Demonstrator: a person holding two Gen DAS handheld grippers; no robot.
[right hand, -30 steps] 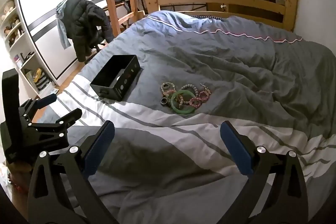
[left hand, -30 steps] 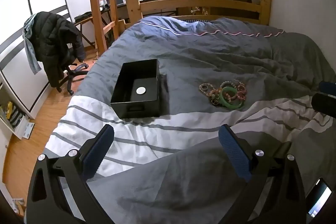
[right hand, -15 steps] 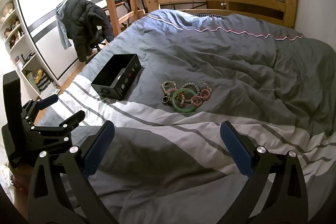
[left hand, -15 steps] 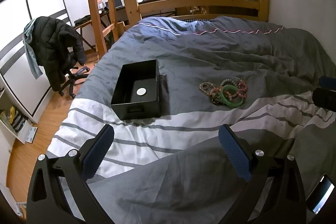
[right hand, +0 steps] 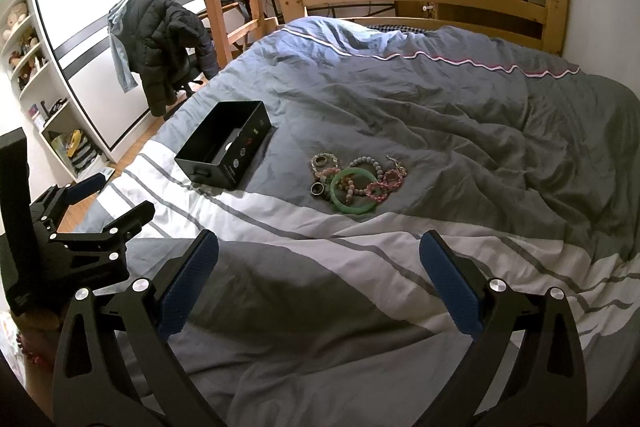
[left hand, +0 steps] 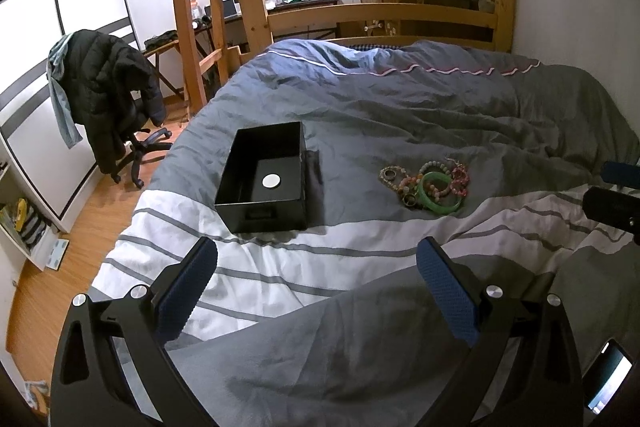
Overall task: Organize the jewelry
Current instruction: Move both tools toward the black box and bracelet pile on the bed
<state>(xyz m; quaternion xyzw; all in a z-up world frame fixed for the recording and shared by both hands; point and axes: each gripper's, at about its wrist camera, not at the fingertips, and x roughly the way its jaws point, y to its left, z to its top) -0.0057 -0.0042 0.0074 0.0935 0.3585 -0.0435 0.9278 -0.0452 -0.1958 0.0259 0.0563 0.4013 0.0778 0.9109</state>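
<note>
Lying ahead of both spread tools (right hand: 318,285), jewelry pile (right hand: 356,181), beside box (right hand: 224,151)

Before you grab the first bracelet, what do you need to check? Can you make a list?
1. Left hand-held gripper open, holding nothing: ok.
2. Right hand-held gripper open, holding nothing: ok.
3. Black box open on top, upright on the duvet: ok.
4. Room in the box: ok, only a white disc inside.
5. Jewelry pile in plain sight: ok.
6. Green bangle free of the beaded bracelets: not ok, they overlap.
</note>
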